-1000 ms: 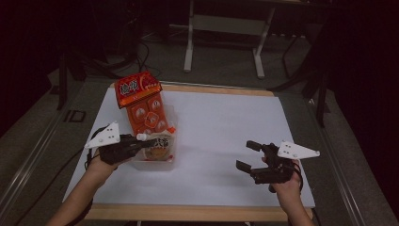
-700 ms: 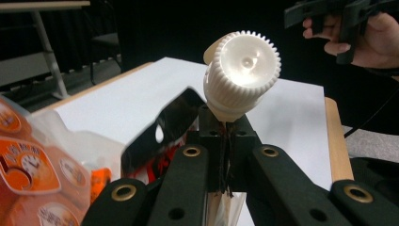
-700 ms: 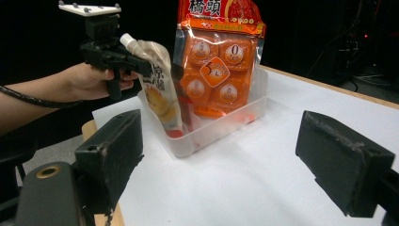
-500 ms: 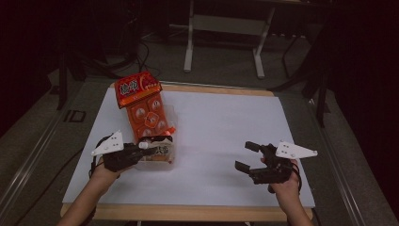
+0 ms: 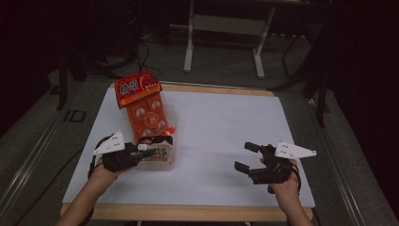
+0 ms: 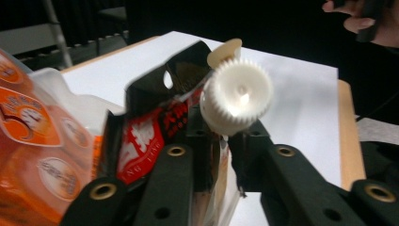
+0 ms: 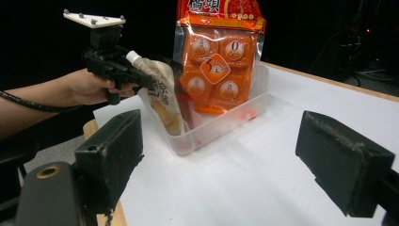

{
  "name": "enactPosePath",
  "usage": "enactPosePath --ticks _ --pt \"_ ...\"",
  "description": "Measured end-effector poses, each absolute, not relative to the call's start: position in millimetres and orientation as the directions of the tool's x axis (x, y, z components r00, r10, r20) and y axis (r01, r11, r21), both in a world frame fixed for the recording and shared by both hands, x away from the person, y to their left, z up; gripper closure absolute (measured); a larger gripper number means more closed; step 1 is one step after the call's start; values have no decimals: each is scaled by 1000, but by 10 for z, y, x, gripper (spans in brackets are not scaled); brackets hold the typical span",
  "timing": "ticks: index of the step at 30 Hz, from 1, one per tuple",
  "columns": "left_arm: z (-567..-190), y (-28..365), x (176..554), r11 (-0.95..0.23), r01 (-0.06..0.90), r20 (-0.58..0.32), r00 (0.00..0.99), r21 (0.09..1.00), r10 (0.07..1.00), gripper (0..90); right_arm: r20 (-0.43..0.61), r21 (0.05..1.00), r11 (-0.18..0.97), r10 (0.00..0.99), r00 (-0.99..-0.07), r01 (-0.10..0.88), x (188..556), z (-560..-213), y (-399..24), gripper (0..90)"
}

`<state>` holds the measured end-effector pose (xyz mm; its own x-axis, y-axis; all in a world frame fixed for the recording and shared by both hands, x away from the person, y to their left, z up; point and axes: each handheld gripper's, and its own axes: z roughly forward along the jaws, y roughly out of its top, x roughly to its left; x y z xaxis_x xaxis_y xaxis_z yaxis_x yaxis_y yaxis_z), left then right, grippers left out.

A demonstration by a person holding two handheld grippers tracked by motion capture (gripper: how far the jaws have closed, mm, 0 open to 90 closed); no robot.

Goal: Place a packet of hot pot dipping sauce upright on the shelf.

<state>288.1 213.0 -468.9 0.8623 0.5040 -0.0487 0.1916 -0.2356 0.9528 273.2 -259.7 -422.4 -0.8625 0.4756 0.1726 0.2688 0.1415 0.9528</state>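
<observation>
A clear plastic bin point(image 5: 170, 123) stands on the left half of the white table top point(image 5: 226, 117). An orange bag of jelly cups point(image 5: 146, 108) leans upright in the bin point(image 7: 235, 113). At the bin's near end my left gripper point(image 5: 148, 151) is shut on a spouted pouch point(image 5: 160, 153). In the left gripper view the jaws point(image 6: 211, 129) pinch the pouch point(image 6: 150, 136) just below its white ribbed cap point(image 6: 237, 96). My right gripper point(image 5: 242, 155) hovers at the right near the front edge, open and holding nothing point(image 7: 221, 141). The orange bag point(image 7: 216, 61) and the pouch point(image 7: 162, 101) also appear in the right gripper view.
The table's wooden rim point(image 5: 188, 212) runs along the front. Metal stand legs point(image 5: 190, 42) and cables lie on the dark floor behind the table. White table surface stretches between the bin and my right gripper.
My left gripper has slid a little toward the front edge and rightward with the pouch in it. The right gripper has stayed put.
</observation>
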Motion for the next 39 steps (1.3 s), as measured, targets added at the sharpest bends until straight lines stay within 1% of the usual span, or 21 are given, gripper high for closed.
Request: enactPosePath --ticks 1,5,10,14,16,18,19,22,27,34,36,39 --pt "-4671 2135 2880 -224 191 -53 859 956 510 714 173 952 143 475 -863 269 2732 -4225 -2595 152" --pt "-4589 2138 2870 -208 213 -74 848 955 526 632 178 951 144 471 -864 274 2734 -4233 -2583 152" --pt "-4464 2128 2832 -216 187 -39 835 958 549 544 180 949 150 467 -866 278 2737 -4245 -2575 152" --pt "-4342 2104 2799 -201 185 -41 827 962 561 393 178 950 147 469 -865 276 2733 -4235 -2584 152" --pt "-4288 2062 2776 -185 202 -69 832 962 550 290 179 951 143 469 -865 274 2732 -4229 -2591 152" --pt "-4245 1991 2729 -214 188 -50 851 959 523 179 178 951 142 472 -863 273 2727 -4222 -2600 152" --pt "-4224 1951 2703 -216 188 -52 856 958 515 155 178 952 140 472 -864 272 2725 -4221 -2604 152" --pt "-4165 1834 2642 -222 184 -45 856 957 514 110 178 951 140 475 -862 274 2727 -4227 -2613 152" --pt "-4101 1634 2590 -222 210 -70 858 952 509 37 178 950 144 475 -862 275 2728 -4238 -2610 152" --pt "-4060 1430 2541 -205 190 -67 869 960 490 35 178 949 147 477 -861 278 2724 -4254 -2619 152" --pt "-4057 1388 2523 -197 184 -72 879 963 472 37 182 948 146 477 -860 282 2723 -4256 -2625 152" --pt "-4050 1319 2486 -210 165 -51 887 964 460 39 180 949 147 479 -859 281 2721 -4257 -2630 152"
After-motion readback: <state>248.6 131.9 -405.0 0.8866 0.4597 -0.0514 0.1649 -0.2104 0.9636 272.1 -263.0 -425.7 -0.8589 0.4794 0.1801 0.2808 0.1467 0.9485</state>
